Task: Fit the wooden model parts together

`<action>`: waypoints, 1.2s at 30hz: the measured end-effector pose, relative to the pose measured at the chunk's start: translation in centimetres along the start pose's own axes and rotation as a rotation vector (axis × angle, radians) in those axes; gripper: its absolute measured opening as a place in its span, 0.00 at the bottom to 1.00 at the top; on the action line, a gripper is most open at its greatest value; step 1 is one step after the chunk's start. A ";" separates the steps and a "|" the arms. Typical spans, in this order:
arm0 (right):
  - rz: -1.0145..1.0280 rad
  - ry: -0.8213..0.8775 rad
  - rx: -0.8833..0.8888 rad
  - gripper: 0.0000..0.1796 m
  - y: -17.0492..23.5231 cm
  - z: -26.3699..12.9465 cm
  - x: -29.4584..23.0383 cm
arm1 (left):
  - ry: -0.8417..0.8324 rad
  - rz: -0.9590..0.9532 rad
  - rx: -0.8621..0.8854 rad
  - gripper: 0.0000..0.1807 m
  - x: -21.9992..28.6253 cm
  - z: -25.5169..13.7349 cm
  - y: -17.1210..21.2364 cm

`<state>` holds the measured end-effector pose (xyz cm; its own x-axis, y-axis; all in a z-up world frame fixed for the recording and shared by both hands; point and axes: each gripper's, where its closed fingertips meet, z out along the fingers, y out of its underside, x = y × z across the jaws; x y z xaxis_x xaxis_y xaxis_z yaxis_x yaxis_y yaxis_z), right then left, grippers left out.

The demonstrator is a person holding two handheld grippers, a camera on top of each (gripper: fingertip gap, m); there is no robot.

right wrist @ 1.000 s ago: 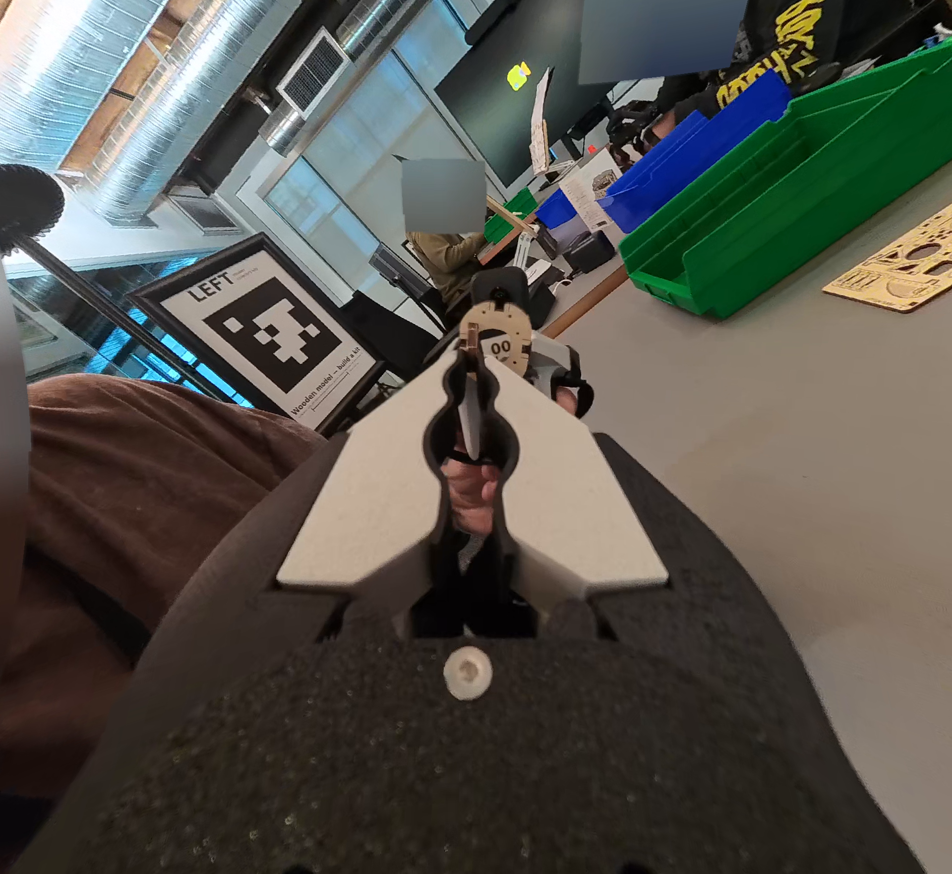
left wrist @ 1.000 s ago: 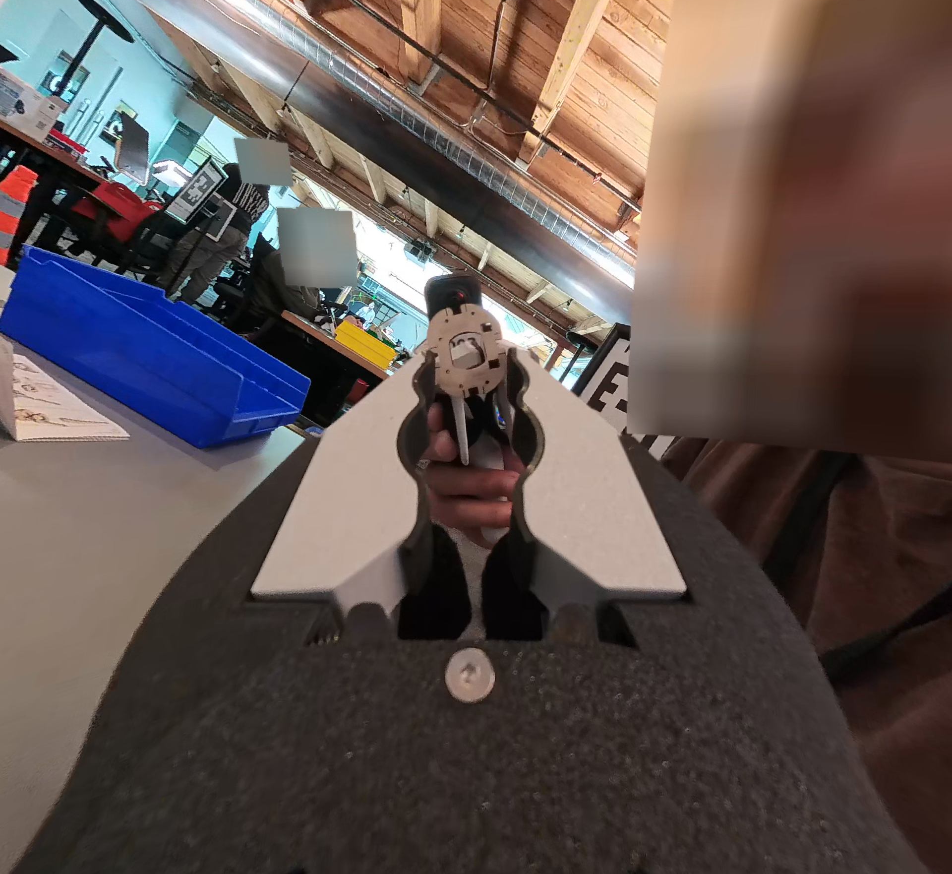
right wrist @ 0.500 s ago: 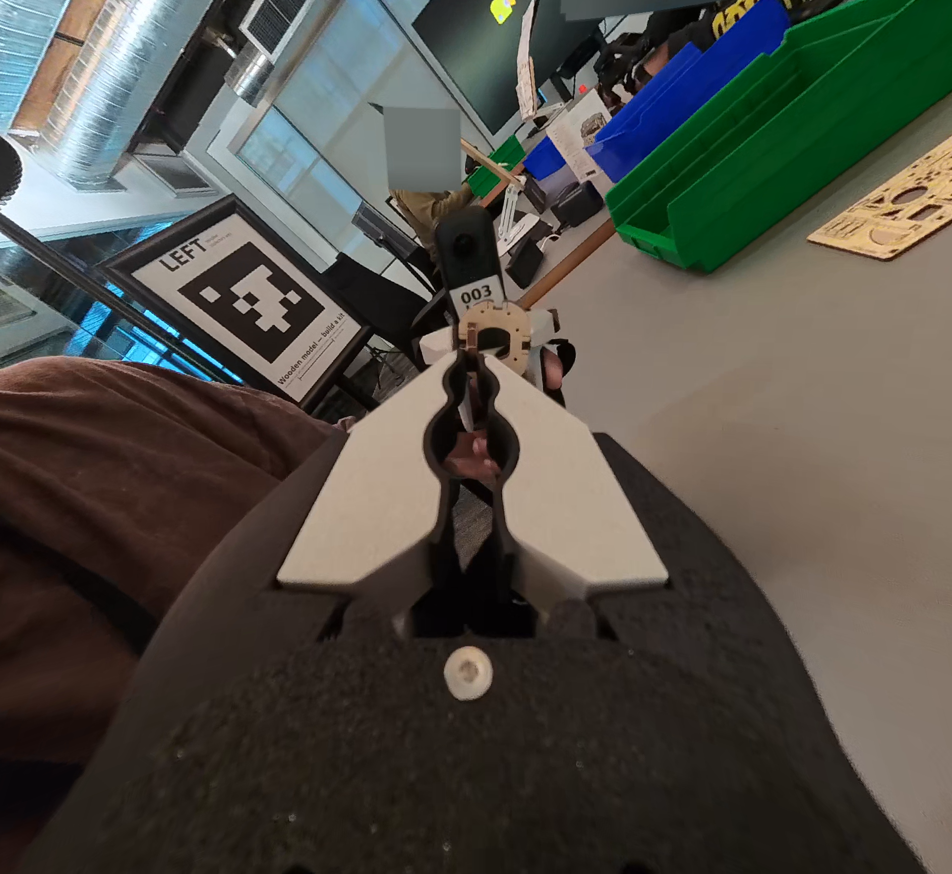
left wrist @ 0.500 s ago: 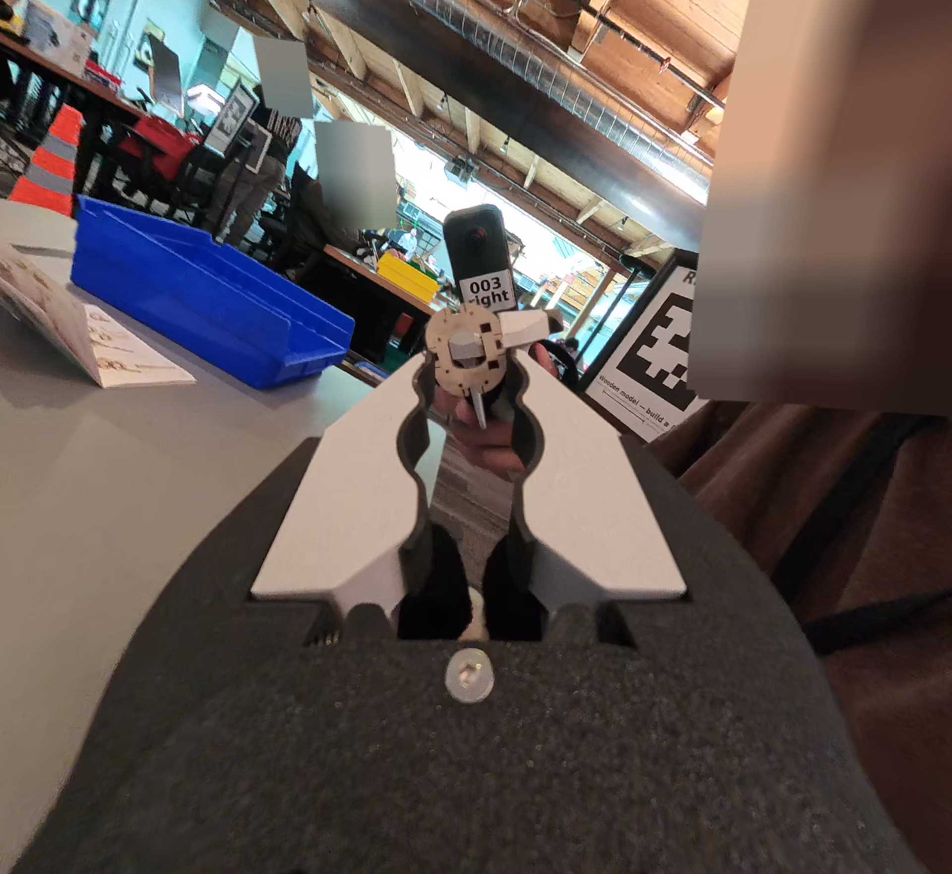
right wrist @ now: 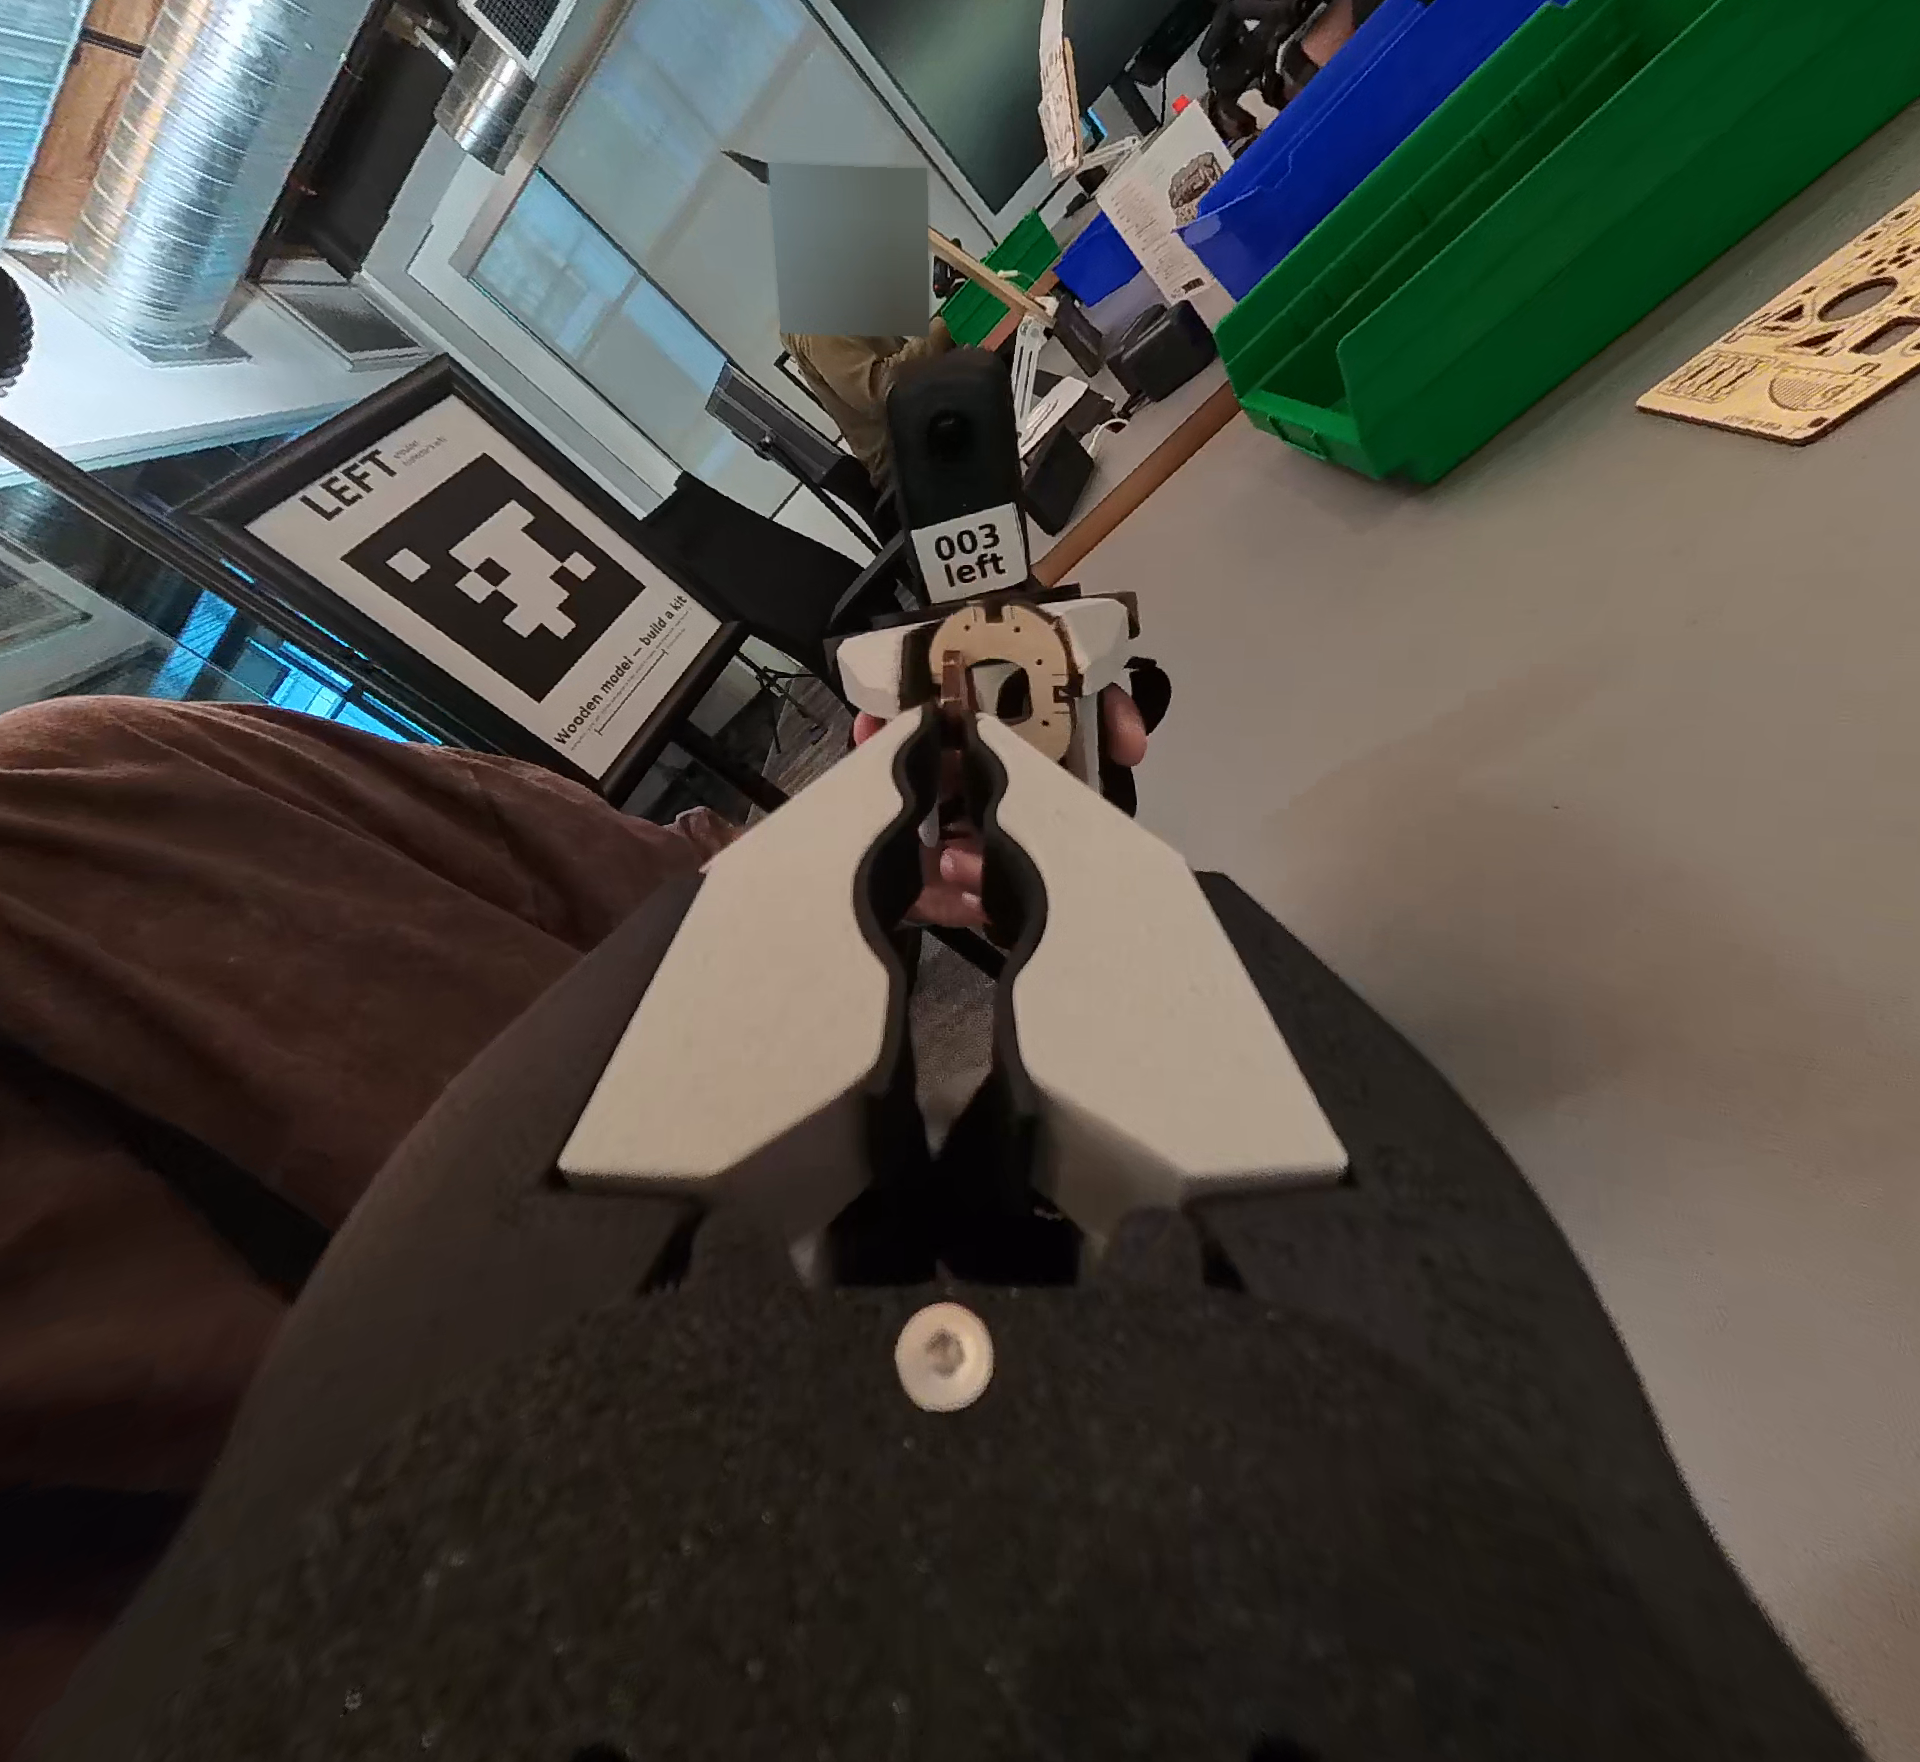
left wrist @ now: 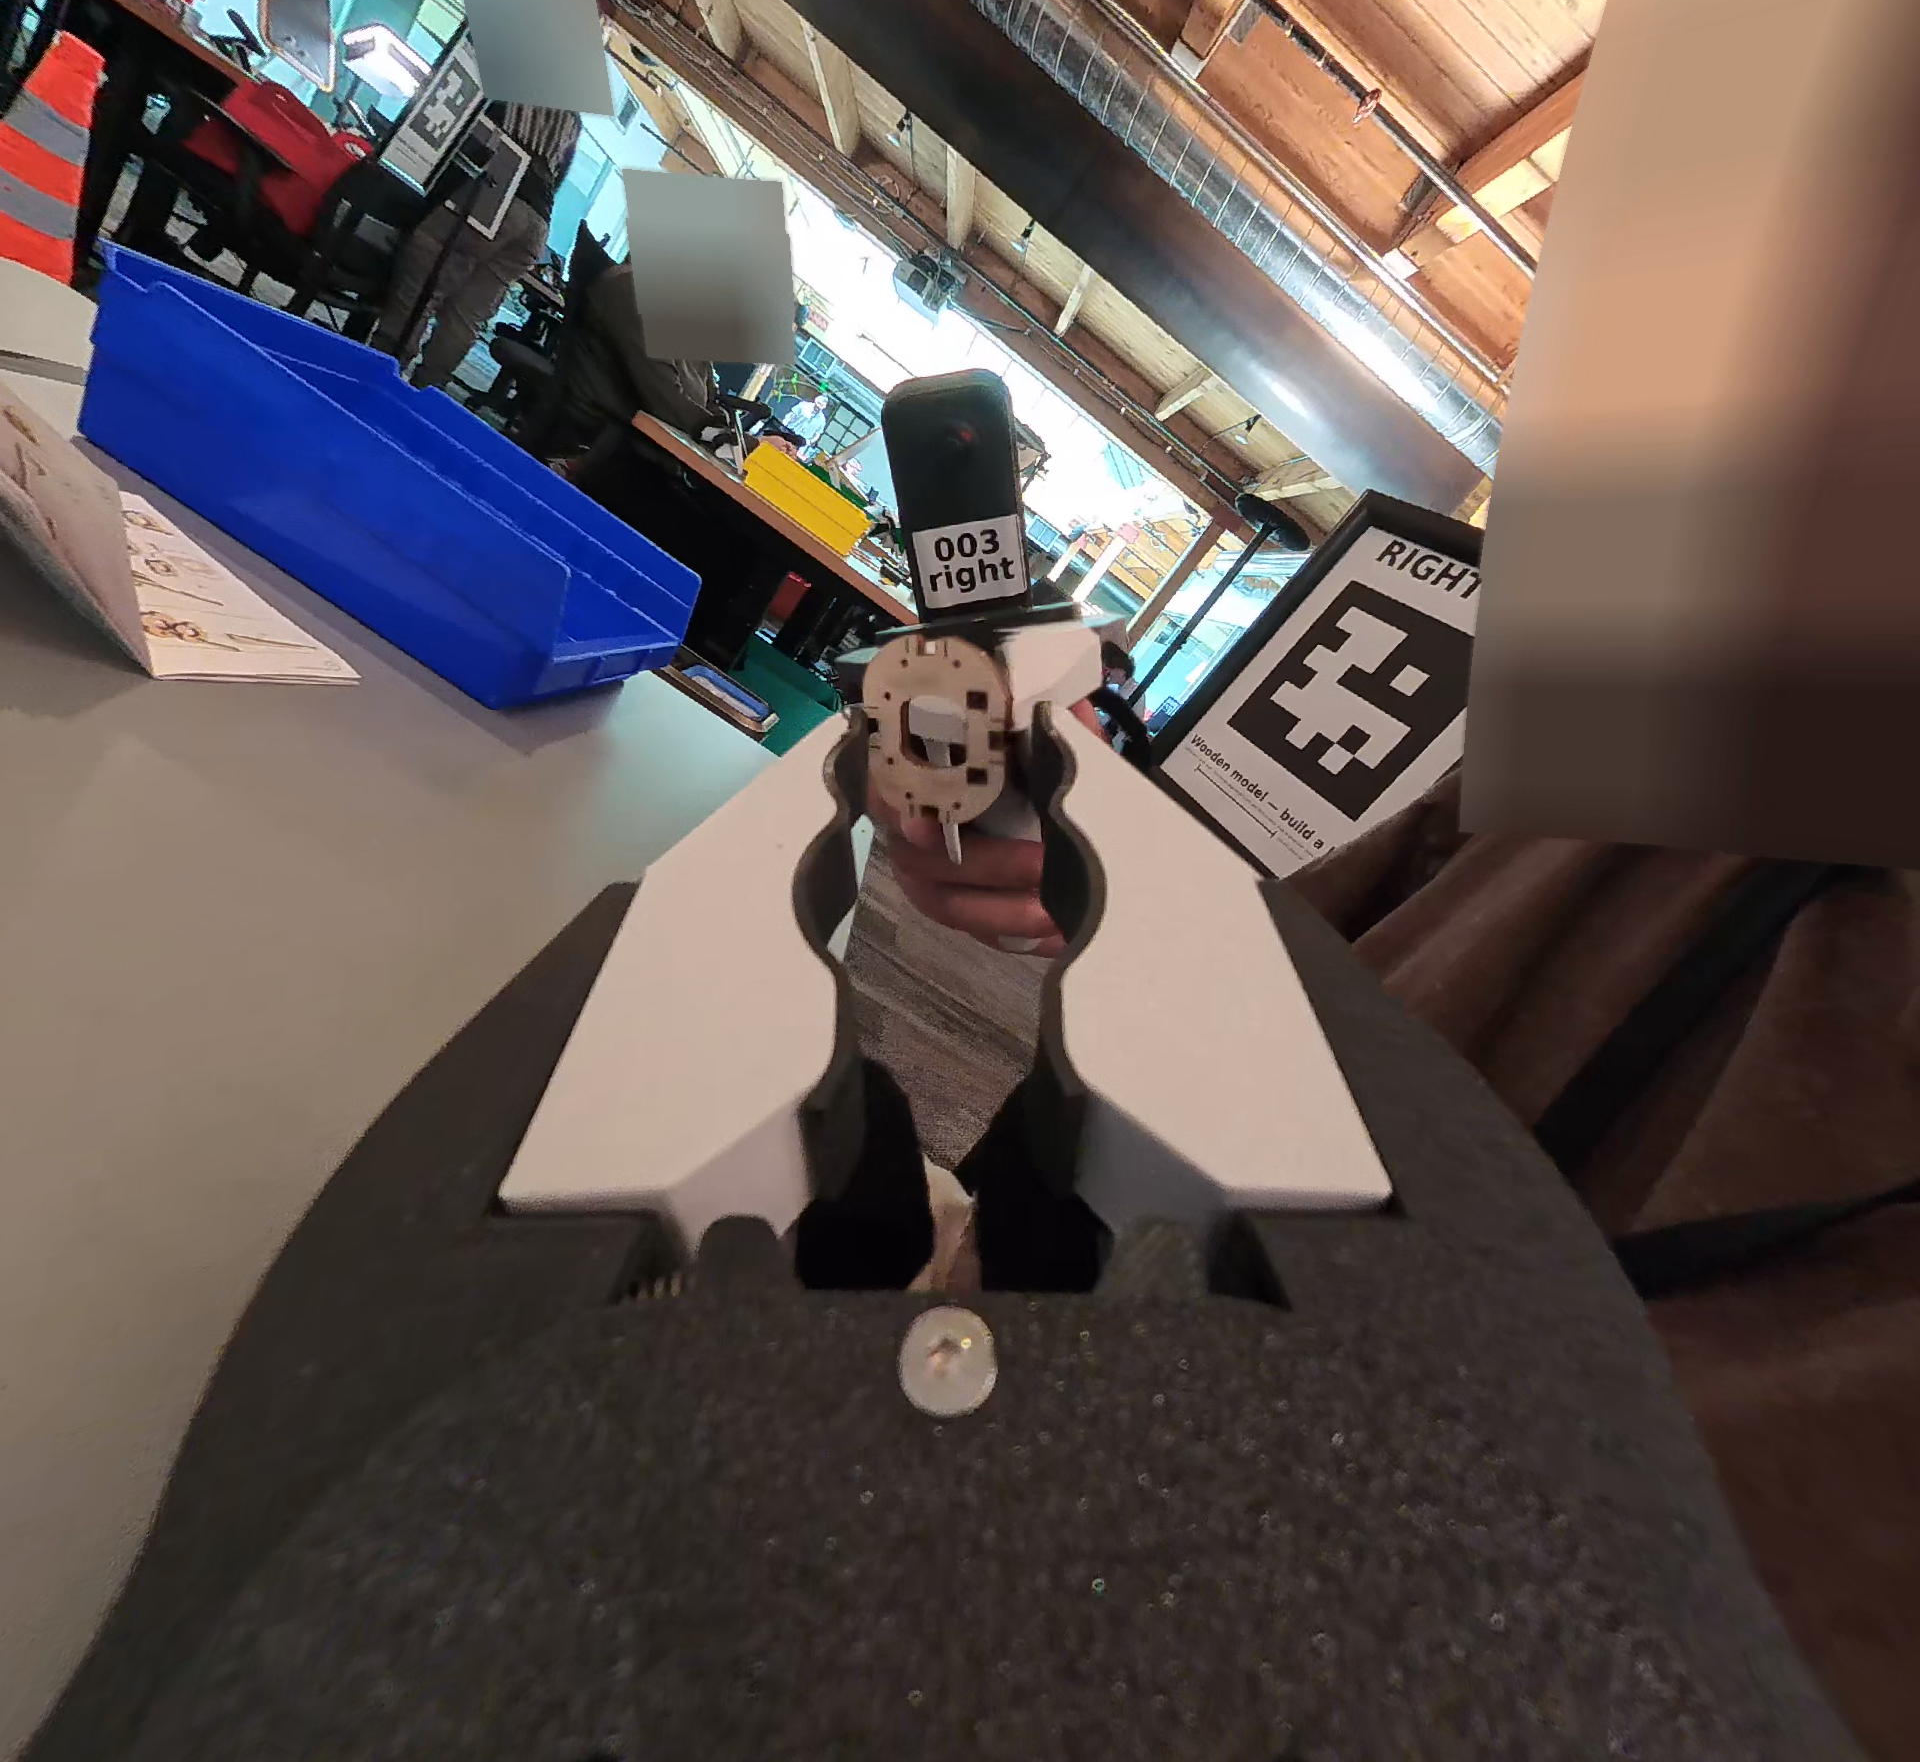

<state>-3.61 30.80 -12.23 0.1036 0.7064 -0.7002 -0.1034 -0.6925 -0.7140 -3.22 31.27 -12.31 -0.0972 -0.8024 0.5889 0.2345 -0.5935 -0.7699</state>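
Observation:
My left gripper (left wrist: 943, 748) is shut on a round wooden disc (left wrist: 896, 696) with a centre hole, gripped across its width at the fingertips. My right gripper (right wrist: 951, 725) faces it and is shut on a thin wooden strip (right wrist: 950, 686), seen edge-on between its fingers. The strip's tip meets the disc (right wrist: 1023, 668) at the left edge of its hole. In the left wrist view the strip (left wrist: 952, 842) hangs just below the disc. Both grippers are held above the grey table (left wrist: 312, 881).
A blue bin (left wrist: 364, 486) and a paper booklet (left wrist: 156, 590) lie on the table to the left. A green bin (right wrist: 1558, 237) and a flat wooden parts sheet (right wrist: 1808, 351) lie to the right. Framed marker signs (left wrist: 1340, 673) (right wrist: 488, 569) stand behind. A brown sleeve (right wrist: 260, 933) is close by. The grippers are tip to tip, or close to it.
Both grippers have tilted, so each view now shows the other gripper's camera above the disc. The disc has turned and the strip now shows shorter below it. Both grips are unchanged.

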 end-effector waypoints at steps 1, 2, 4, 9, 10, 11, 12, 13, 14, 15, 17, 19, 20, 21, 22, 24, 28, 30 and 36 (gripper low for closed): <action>-0.002 0.003 0.001 0.01 0.0 0.1 0.1 | -0.008 0.004 -0.002 0.15 -0.1 0.0 0.1; -0.002 0.006 0.001 0.01 0.1 0.1 0.1 | -0.022 0.008 -0.006 0.13 -0.3 0.0 0.1; -0.016 0.030 0.002 0.01 0.1 0.2 0.4 | -0.043 0.009 -0.008 0.13 -0.6 -0.1 0.1; -0.110 0.153 -0.029 0.01 0.6 0.2 1.7 | -0.100 0.060 -0.033 0.10 -0.8 -0.1 0.4; -0.117 0.159 -0.031 0.01 0.7 0.3 1.8 | -0.108 0.059 -0.029 0.11 -0.8 0.0 0.4; -0.120 0.164 -0.028 0.01 0.7 0.3 1.9 | -0.112 0.043 -0.009 0.11 -0.9 0.0 0.2; -0.120 0.162 -0.024 0.01 0.7 0.3 2.0 | -0.119 0.018 0.003 0.08 -1.1 0.0 0.1; -0.112 0.168 -0.023 0.01 0.7 0.3 2.2 | -0.138 -0.006 0.001 0.04 -1.6 -0.1 0.3; -0.116 0.188 -0.029 0.01 0.9 0.3 2.6 | -0.148 -0.030 0.003 0.04 -2.0 -0.2 0.5; -0.130 0.216 -0.036 0.01 1.0 0.2 3.3 | -0.168 -0.064 0.003 0.04 -2.6 -0.2 0.7; -0.167 0.274 -0.061 0.01 1.7 0.0 5.2 | -0.238 -0.117 -0.008 0.04 -4.3 -0.4 1.6; -0.110 0.265 -0.059 0.01 2.3 -0.2 6.3 | -0.255 -0.165 -0.017 0.04 -5.5 -0.4 2.4; -0.087 0.257 -0.051 0.01 2.4 -0.3 6.7 | -0.249 -0.201 -0.015 0.04 -5.9 -0.4 2.7; -0.082 0.261 -0.047 0.01 2.6 -0.4 7.0 | -0.247 -0.239 -0.006 0.03 -6.2 -0.3 2.9; -0.092 0.274 -0.050 0.01 2.6 -0.6 7.2 | -0.242 -0.274 0.011 0.02 -6.4 -0.3 3.1; -0.130 0.321 -0.064 0.01 2.7 -1.1 7.9 | -0.235 -0.352 0.068 0.00 -7.0 -0.6 3.0; -0.223 0.387 -0.107 0.01 2.8 -1.7 8.4 | -0.347 -0.449 0.105 0.00 -9.4 -2.4 3.7; -0.320 0.469 -0.148 0.02 3.0 -2.4 9.3 | -0.423 -0.446 0.100 0.00 -10.6 -3.3 4.0; -0.346 0.642 -0.152 0.02 2.1 -8.3 12.2 | -0.687 -0.082 -0.248 0.01 -13.5 -5.1 6.3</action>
<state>5.62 36.71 -22.27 0.6679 0.6955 -0.2648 0.1733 -0.4914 -0.8535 -5.34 38.09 -26.37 0.5419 -0.5827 0.6057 0.0192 -0.7119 -0.7020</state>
